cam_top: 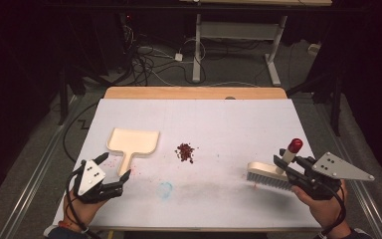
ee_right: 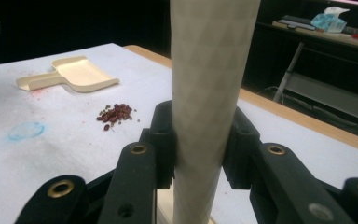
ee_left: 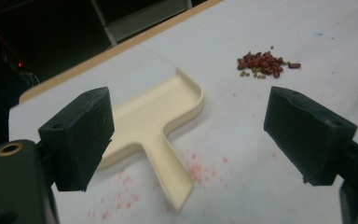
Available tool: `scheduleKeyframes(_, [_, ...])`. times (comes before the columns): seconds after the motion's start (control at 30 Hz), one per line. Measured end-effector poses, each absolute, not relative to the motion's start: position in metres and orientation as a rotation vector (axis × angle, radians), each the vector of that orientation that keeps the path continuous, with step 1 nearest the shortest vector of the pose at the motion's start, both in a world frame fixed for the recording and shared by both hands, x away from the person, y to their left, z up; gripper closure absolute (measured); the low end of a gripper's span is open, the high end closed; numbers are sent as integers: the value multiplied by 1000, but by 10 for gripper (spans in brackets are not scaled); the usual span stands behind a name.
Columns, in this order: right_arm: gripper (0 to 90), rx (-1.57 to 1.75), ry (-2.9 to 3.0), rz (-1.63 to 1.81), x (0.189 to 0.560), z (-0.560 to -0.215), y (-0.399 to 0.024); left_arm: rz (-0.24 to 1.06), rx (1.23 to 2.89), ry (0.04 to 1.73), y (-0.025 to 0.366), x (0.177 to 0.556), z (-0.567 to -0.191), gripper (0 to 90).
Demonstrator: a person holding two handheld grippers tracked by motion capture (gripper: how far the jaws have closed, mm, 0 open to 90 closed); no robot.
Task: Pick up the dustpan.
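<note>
A: Start with the high view. What's on the desk (cam_top: 229, 119)?

B: A cream dustpan (cam_top: 133, 142) lies left of centre, handle toward the bottom of the frame. A small pile of red beans (cam_top: 185, 152) sits just right of it, near the middle. At lower left, the left hand-held gripper (cam_top: 113, 172) is released, jaws spread, just beside the tip of the dustpan's handle. At lower right, the right hand-held gripper (cam_top: 286, 167) is clenched on the pale, red-capped handle of a brush (cam_top: 268, 176), whose bristles rest on the desk.

A: And the left gripper view?

B: The two black jaws stand wide apart with nothing between them. The dustpan (ee_left: 156, 123) lies in the gap's left half, handle pointing to the lower middle of the frame. The beans (ee_left: 265, 63) are at upper right, a few greenish ones among the red. Faint pink specks dot the desk (ee_left: 261, 28) around the handle.

A: The right gripper view?

B: The jaws grip the brush (ee_right: 209, 93) handle, which rises up the centre of the frame. The dustpan (ee_right: 74, 74) is at upper left, the beans (ee_right: 115, 113) below and right of it, and a blue smudge (ee_right: 25, 130) at far left.
</note>
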State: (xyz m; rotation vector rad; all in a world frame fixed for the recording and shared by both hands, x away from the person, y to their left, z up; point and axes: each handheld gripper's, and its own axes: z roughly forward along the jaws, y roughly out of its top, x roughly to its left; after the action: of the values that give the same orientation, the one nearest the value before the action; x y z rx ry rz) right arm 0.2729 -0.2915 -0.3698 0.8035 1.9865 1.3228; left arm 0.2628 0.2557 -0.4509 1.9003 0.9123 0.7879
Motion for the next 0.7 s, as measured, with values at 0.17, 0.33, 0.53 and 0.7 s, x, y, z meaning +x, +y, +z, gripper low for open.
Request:
scheduleKeyframes(0.17, [698, 804, 1983, 1322, 272, -370, -293, 762, 1951, 935, 258, 258, -457, 152])
scheduleKeyframes(0.33, [697, 804, 1987, 1310, 270, -371, -292, 701, 2001, 970, 258, 260, -461, 152])
scheduleKeyframes(0.53, [697, 813, 1995, 1301, 269, -372, -291, 647, 2043, 1079, 258, 265, -461, 168])
scheduleKeyframes(0.7, [697, 812, 1999, 1297, 269, -372, -289, 577, 2080, 1154, 254, 286, -464, 176])
